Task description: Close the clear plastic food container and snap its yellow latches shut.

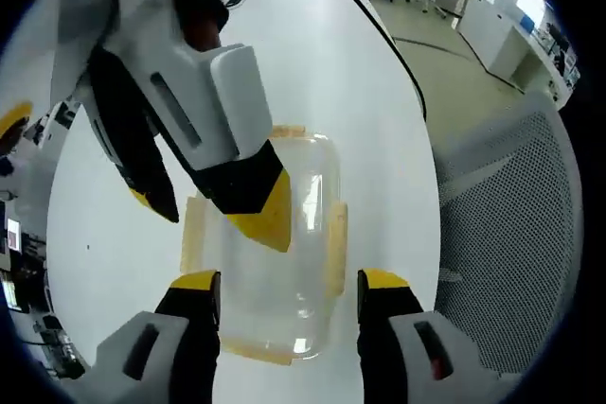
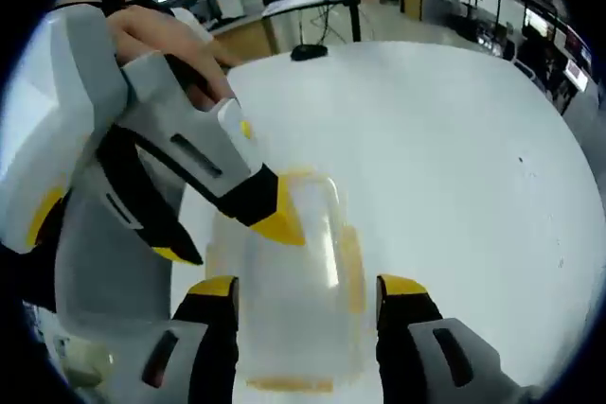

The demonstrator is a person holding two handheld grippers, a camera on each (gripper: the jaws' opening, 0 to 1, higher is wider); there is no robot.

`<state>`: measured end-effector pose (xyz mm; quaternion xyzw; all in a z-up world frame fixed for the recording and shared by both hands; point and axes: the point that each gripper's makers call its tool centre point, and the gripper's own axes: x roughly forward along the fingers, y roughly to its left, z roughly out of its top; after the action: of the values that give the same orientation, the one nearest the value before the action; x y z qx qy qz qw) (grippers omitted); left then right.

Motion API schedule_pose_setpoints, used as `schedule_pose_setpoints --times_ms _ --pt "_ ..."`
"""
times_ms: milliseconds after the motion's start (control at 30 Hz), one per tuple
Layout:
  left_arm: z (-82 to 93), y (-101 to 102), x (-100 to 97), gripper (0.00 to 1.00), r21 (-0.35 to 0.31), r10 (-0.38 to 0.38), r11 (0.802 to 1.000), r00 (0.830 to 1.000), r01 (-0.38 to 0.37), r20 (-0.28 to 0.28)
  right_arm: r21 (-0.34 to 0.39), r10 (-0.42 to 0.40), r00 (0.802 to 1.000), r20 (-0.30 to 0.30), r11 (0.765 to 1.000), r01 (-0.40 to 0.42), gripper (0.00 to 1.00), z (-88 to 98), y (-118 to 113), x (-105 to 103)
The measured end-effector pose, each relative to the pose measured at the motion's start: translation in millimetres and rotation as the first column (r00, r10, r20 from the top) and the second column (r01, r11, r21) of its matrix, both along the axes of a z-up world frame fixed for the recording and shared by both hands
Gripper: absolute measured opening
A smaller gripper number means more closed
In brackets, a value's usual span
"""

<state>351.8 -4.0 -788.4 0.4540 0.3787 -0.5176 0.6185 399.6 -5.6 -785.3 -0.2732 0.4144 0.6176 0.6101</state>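
Container, clear rounded plastic (yellow latches), on white table; both grippers' jaws spread.

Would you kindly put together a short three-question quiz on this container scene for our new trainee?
1. True or false: the clear container sits on a white table.
2. What colour are the latches along the container's sides?
3. In the left gripper view, the left gripper has its jaws: A) spread either side of the container's near end, B) shut above it.

Key: 1 true; 2 yellow; 3 A.
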Motion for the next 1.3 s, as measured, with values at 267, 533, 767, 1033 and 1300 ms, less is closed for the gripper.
schedule_pose_setpoints --times_ms 267,533,767,1033,1300 --pt "-0.4 -3.0 7.0 0.55 -0.009 0.027 1.000 0.999 -0.027 0.023 -0.028 -0.001 0.999 -0.050 1.000 0.000 0.51 -5.1 -0.9 -0.8" --pt "-2.6 -2.8 6.9 0.55 0.016 0.023 1.000 0.997 -0.024 0.069 -0.052 -0.030 0.996 -0.084 0.998 0.026 0.43 -5.6 -2.1 5.5" --pt "-2.2 -1.8 7.3 0.53 0.026 0.024 0.999 0.997 -0.026 0.068 -0.083 -0.022 0.995 -0.101 0.996 0.013 0.43 -6.3 -1.5 2.2" --pt "-3.4 -0.6 6.5 0.52 0.041 0.008 0.999 0.997 -0.011 0.081 -0.104 -0.019 0.990 -0.143 0.995 0.005 0.42 -8.9 -0.9 0.0" --pt "-3.9 -0.9 8.6 0.51 0.045 -0.002 0.999 0.996 -0.002 0.092 -0.113 -0.029 0.988 -0.155 0.994 0.012 0.40 -10.2 -0.6 -0.5"
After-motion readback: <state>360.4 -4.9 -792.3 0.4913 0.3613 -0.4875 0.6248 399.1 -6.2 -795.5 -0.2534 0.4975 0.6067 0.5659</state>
